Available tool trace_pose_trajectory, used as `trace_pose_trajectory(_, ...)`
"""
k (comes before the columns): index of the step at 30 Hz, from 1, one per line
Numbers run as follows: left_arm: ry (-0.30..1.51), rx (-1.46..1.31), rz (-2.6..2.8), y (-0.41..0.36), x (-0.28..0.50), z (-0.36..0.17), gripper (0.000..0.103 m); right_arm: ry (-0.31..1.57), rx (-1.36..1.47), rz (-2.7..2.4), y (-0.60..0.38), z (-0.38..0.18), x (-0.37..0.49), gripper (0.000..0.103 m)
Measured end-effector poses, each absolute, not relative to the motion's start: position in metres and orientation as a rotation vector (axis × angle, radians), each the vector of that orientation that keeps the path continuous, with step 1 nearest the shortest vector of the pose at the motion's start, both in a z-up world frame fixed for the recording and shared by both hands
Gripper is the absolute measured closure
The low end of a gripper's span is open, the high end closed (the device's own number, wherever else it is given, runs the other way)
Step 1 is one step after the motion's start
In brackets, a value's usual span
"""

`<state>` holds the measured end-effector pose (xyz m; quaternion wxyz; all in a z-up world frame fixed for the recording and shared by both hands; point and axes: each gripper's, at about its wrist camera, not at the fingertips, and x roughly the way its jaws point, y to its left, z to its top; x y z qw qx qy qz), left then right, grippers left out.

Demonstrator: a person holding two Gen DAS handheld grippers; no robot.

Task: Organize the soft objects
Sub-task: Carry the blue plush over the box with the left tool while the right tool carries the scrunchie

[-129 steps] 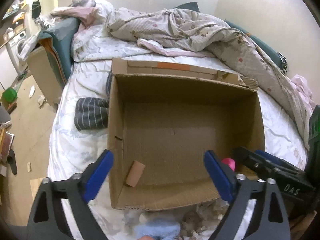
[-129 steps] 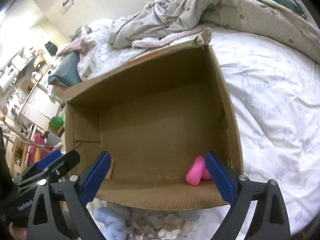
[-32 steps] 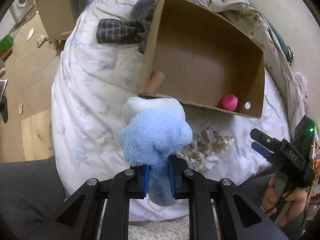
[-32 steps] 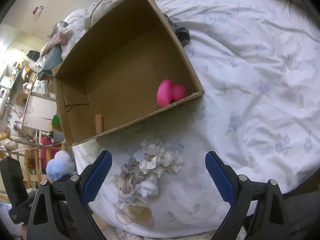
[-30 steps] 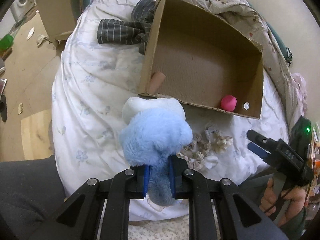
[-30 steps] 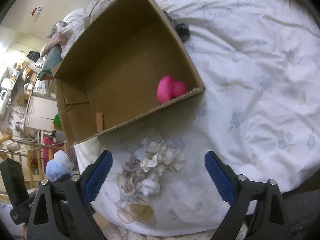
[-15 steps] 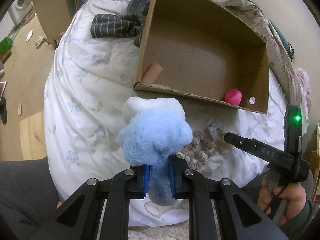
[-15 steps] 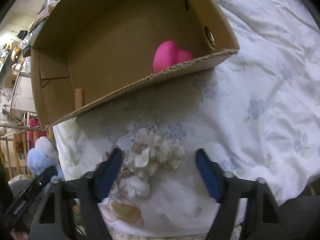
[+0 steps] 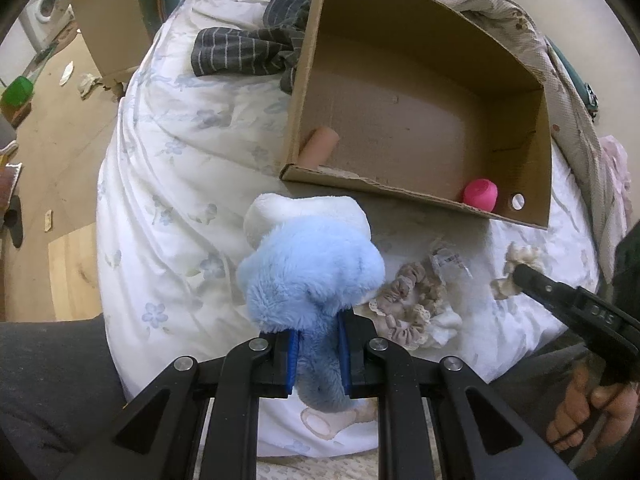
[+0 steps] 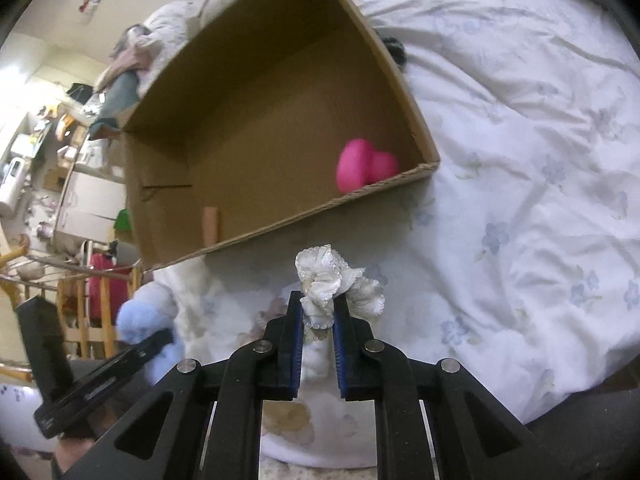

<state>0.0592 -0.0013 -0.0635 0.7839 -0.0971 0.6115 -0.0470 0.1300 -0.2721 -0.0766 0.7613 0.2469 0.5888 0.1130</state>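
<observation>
My left gripper (image 9: 318, 350) is shut on a light blue and white plush toy (image 9: 308, 264), held above the bed in front of the open cardboard box (image 9: 400, 190). My right gripper (image 10: 316, 332) is shut on a white frilly scrunchie (image 10: 326, 280), lifted off the bed near the box's front wall (image 10: 304, 220). The right gripper also shows at the right of the left wrist view (image 9: 520, 276). Inside the box lie a pink soft toy (image 10: 362, 164) and a small tan roll (image 9: 318, 148). Several more scrunchies (image 9: 404, 300) lie on the sheet.
A white flowered bed sheet (image 10: 540, 200) covers the bed. A dark striped garment (image 9: 248, 52) lies left of the box. A rumpled quilt (image 9: 532, 36) lies behind it. A second cardboard box (image 9: 112, 28) and the wooden floor (image 9: 44, 152) are at the left.
My right gripper has come down on the scrunchie pile, shut on a white scrunchie and lifted it. My left gripper still holds the blue plush, a little nearer the box.
</observation>
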Motion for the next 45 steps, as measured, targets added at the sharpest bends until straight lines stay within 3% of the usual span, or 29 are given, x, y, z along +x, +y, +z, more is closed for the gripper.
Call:
trace_pose_trajectory(22, 1.240, -0.147, 0.003, 0.009, 0.052, -0.056, 0.088, 1.192, 0.489, 0.374, -0.262, -0.049, 0.120, 0.088)
trace_pose_trajectory(45, 0.999, -0.137, -0.025, 0.002, 0.085, 0.049, 0.088, 0.969, 0.439, 0.445, -0.267, 0.032, 0.148, 0.088)
